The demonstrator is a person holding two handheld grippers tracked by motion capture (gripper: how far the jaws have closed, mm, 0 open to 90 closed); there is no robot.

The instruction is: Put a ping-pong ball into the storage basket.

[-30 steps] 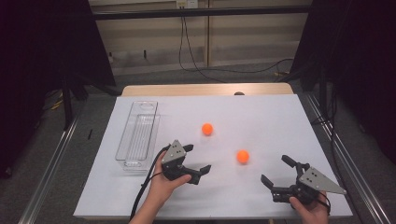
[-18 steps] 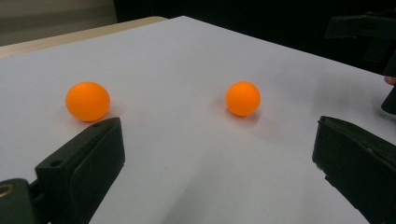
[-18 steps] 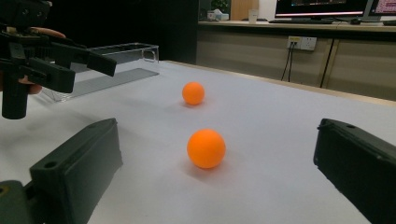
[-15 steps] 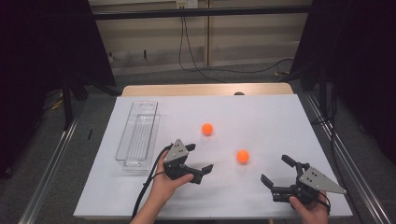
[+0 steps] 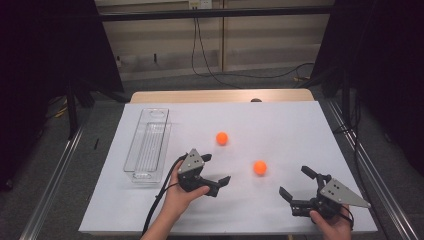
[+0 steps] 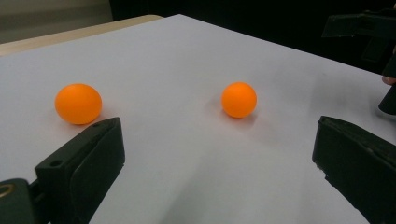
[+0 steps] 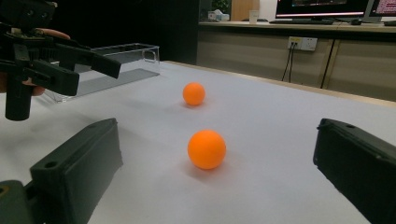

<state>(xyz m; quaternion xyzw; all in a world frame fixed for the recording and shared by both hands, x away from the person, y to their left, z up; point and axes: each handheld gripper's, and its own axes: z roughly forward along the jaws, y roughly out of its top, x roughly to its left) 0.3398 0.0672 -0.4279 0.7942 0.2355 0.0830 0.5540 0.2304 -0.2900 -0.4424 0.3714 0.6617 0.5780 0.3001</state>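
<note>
Along the left edge of the desk (image 5: 280, 115) lies a clear tray (image 5: 147, 145), its long side parallel to that edge, with nothing visible inside it. Just right of the tray's near end, the left gripper (image 5: 216, 172) is held above the white surface, jaws wide apart and gripping nothing. It has shifted slightly toward the near ball since the earlier frames, and its jaws now point more directly at that ball. In the left gripper view both balls lie ahead of the jaws, neither between them.

Right of this gripper, toward the desk's centre, the far ball (image 5: 222, 138) rests on the surface, well apart from the tray. The near ball (image 5: 260, 167) lies closer to the near edge, between the two grippers and touching neither. Neither ball has moved since the earlier frames.

At the near right corner, the right gripper (image 5: 297, 184) is held low, jaws wide apart and empty, pointing toward the near ball. Its position matches the earlier frames. In the right gripper view the near ball (image 7: 207, 149) sits ahead of the jaws, centred between their lines.
</note>
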